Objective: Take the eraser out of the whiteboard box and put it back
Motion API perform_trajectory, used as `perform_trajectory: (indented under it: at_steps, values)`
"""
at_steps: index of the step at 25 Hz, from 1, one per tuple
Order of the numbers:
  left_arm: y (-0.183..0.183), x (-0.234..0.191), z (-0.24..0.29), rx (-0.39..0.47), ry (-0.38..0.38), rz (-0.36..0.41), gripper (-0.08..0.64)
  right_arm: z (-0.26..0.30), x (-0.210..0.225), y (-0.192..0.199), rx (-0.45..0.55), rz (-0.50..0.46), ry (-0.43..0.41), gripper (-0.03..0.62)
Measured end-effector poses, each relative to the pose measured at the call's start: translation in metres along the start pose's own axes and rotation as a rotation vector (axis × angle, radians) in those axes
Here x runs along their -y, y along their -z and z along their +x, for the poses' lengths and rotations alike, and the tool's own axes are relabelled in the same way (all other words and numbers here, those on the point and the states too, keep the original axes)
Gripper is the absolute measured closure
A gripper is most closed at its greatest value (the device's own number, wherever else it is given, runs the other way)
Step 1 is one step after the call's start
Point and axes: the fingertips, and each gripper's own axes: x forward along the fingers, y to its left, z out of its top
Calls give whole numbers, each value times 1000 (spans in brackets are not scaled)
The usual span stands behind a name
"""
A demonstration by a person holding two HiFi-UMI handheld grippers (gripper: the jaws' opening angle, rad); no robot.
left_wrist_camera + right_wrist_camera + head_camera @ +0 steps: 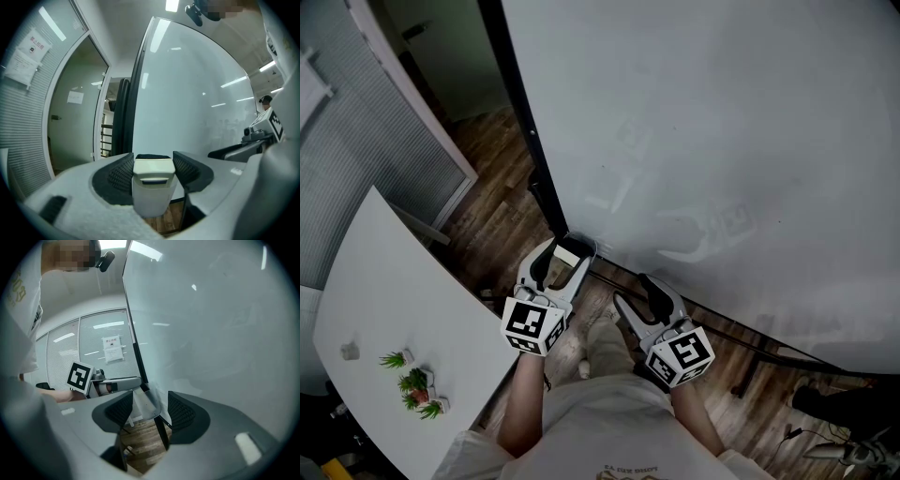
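Eraser (151, 187) pinched in left tool (151, 161), near whiteboard (187, 93), right tool (146, 409) spread apart

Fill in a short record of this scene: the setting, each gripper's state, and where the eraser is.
setting: a person stands facing a whiteboard, with a white table to the left
left gripper: shut on the eraser
right gripper: open, nothing between its jaws
box: clear, at the whiteboard's lower edge, by the left gripper's tips
eraser in or out of box: cannot tell
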Motion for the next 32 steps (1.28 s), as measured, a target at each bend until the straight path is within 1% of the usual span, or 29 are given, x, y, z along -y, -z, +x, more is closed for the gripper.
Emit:
perform_trajectory:
  at_steps: [4,17,32]
  values:
    - [3,2,3,-20,-8,47,301,-1,3,1,-2,2,3,356]
    - [11,1,5,-33,-4,36,299,0,2,0,-3,8,9,356]
    - [12,0,6,-44,0,68,296,-2,1,-2,4,4,15,356]
